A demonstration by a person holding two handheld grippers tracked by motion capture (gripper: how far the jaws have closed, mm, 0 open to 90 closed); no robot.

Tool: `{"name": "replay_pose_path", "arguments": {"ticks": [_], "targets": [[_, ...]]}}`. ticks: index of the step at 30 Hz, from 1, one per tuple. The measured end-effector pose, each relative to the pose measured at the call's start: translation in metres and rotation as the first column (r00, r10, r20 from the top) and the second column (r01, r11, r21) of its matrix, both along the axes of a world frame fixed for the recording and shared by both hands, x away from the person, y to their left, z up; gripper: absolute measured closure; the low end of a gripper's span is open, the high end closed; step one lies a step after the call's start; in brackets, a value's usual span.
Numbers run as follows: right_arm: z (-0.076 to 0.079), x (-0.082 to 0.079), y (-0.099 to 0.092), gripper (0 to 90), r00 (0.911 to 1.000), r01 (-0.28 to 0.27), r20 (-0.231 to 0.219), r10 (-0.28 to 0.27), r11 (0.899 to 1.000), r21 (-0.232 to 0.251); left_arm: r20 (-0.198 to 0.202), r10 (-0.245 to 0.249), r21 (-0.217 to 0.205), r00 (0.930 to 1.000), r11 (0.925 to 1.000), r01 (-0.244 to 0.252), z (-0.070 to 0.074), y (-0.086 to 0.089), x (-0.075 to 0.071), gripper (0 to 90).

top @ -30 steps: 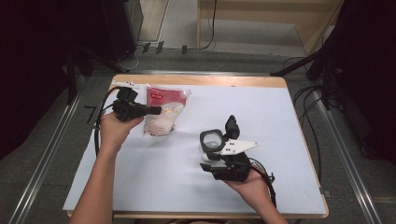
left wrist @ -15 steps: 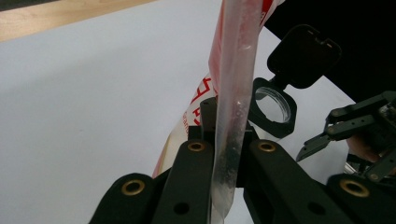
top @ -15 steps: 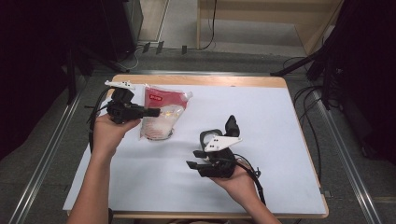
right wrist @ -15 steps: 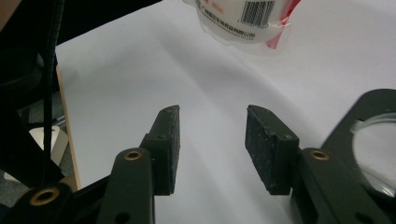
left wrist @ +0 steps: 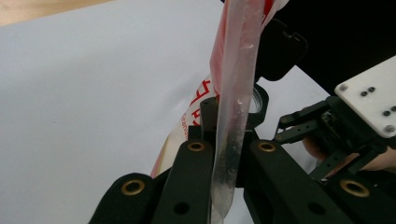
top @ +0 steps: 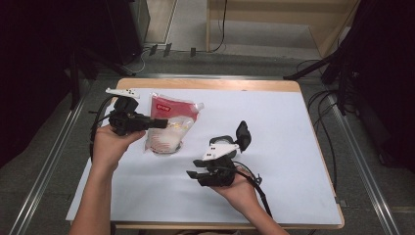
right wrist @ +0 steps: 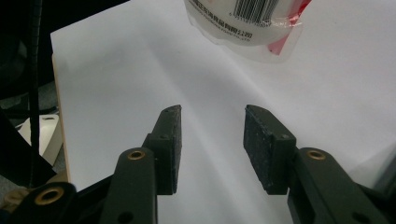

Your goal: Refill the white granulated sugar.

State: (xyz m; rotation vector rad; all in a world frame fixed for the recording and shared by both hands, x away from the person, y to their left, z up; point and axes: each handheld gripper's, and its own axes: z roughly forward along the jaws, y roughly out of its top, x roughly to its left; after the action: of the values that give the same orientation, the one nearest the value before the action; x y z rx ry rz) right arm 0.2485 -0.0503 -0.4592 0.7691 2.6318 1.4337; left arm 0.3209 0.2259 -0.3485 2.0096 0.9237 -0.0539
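Note:
A clear plastic bag (top: 169,129) with red and white print hangs from my left gripper (top: 163,123), which is shut on the bag's upper edge at the left of the table. In the left gripper view the bag's thin edge (left wrist: 233,93) runs up between the jaws of the left gripper (left wrist: 231,145). My right gripper (top: 195,169) is held right of the bag and nearer me, pointing left, open. Its jaws have just closed a little with nothing between them. In the right gripper view the bag's barcoded bottom (right wrist: 247,23) lies ahead of the right gripper (right wrist: 212,116).
A white sheet (top: 293,147) covers the wooden table (top: 205,84). Black cables trail from both grippers and lie on the floor at the right (top: 333,142). Metal rails run along both sides of the table.
My right gripper has moved left toward the bag. My left gripper has lifted slightly with the bag still clamped.

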Motion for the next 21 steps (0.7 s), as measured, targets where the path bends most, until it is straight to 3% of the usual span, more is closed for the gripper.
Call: {"name": "replay_pose_path", "arguments": {"ticks": [10, 12, 14, 21], "targets": [[-0.013, 0.004, 0.014, 57.3, 0.9999, -0.010, -0.003, 0.010, 1.000, 0.006, -0.031, -0.029, 0.001, 0.9991, 0.9996, 0.029, 0.001, -0.006, -0.011, 90.0], [-0.016, 0.004, 0.016, 57.3, 0.9999, -0.004, -0.011, 0.004, 1.000, 0.004, -0.032, -0.038, 0.004, 0.9988, 0.9993, 0.038, 0.002, -0.008, -0.013, 90.0], [-0.020, 0.005, 0.019, 56.8, 0.9998, 0.009, 0.017, -0.009, 1.000, -0.007, -0.037, -0.041, 0.004, 0.9985, 0.9992, 0.041, 0.002, -0.010, -0.015, 90.0], [-0.031, 0.007, 0.029, 56.8, 0.9987, 0.050, -0.002, -0.050, 0.999, -0.020, -0.044, -0.051, -0.010, 0.9977, 0.9987, 0.051, 0.007, -0.012, -0.022, 90.0]]}}
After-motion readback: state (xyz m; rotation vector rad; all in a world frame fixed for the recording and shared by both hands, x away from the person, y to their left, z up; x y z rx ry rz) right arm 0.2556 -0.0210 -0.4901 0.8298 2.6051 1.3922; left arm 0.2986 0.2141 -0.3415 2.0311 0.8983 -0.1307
